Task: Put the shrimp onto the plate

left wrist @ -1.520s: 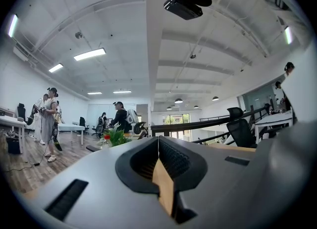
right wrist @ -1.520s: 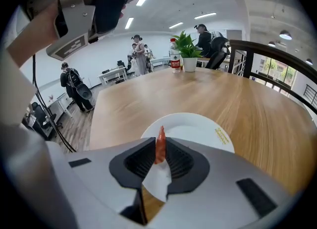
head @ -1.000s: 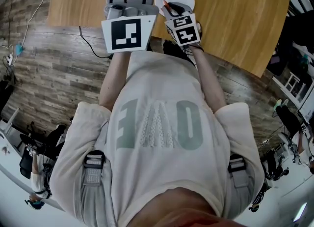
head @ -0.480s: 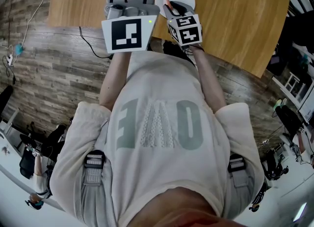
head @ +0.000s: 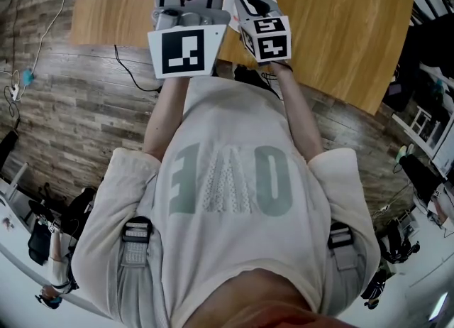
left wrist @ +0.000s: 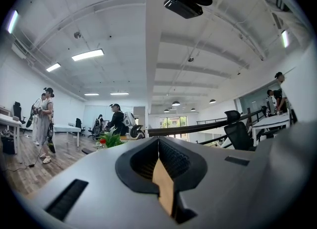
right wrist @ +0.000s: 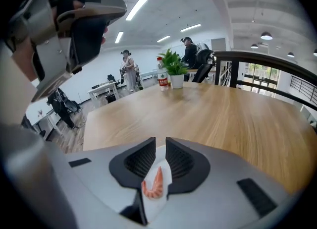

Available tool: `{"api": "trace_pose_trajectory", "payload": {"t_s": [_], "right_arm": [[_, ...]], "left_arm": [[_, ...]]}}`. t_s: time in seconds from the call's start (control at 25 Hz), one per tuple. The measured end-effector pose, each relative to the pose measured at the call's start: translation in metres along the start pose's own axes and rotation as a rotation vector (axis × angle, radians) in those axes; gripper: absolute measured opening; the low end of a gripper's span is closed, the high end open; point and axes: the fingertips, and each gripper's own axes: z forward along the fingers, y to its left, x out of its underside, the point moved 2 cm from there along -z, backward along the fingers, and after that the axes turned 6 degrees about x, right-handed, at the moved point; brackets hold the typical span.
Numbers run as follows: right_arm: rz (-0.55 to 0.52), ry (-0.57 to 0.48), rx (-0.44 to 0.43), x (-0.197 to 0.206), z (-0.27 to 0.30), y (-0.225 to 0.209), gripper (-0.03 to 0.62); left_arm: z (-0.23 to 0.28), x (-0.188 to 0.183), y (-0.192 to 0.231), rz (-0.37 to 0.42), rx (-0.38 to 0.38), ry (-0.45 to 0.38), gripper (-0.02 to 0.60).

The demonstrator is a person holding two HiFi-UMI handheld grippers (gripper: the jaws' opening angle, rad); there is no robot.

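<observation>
The white plate point(right wrist: 161, 165) sits on the wooden table point(right wrist: 233, 116), and the shrimp point(right wrist: 153, 185) lies on it, orange and curled with its tail pointing up the frame. Nothing else shows on the plate. In the right gripper view both are seen through the narrow gap of the right gripper point(right wrist: 159, 143). Its jaws stand a little apart and are released, with white plate showing on either side of the shrimp's tail. A potted plant point(right wrist: 173, 68) and a bottle point(right wrist: 161, 80) stand at the table's far end, in the upper middle of that view.

The left gripper point(left wrist: 158, 141) has its jaws clenched together at the tips with nothing between them. It points out across the room, away from the plate.

Compared with a second ago, in the head view the right gripper's marker cube point(head: 268, 35) has shifted up the frame and covers more of the plate. The orange shrimp seen then at the gripper's tip, by the plate's left rim, is hidden under the gripper there. The left gripper has kept its place at the upper middle.
</observation>
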Motion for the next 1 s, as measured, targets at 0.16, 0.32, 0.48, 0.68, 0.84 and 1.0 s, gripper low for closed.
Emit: {"api": "trace_pose_trajectory", "payload": {"t_s": [0.16, 0.32, 0.48, 0.68, 0.84, 1.0], "right_arm": [[0.064, -0.143, 0.035, -0.059, -0.011, -0.010, 0.070], [0.045, -0.336, 0.123, -0.116, -0.045, -0.025, 0.026], [0.044, -0.528, 0.161, -0.166, -0.089, -0.030, 0.018], [0.002, -0.690, 0.250, -0.201, -0.149, -0.043, 0.018], [-0.022, -0.741, 0.356, -0.205, -0.178, -0.064, 0.018], [0.008, -0.752, 0.455, -0.189, -0.193, -0.080, 0.018]], "left_arm": [[0.004, -0.012, -0.001, 0.013, 0.013, -0.034, 0.011], [0.013, -0.020, -0.006, 0.017, 0.023, -0.039, 0.011], [0.023, -0.040, -0.005, 0.004, 0.039, -0.080, 0.011], [0.020, -0.074, -0.015, -0.007, 0.091, -0.155, 0.011], [0.026, -0.092, -0.022, 0.012, 0.136, -0.215, 0.011], [0.035, -0.083, -0.030, 0.016, 0.164, -0.197, 0.011]]}}
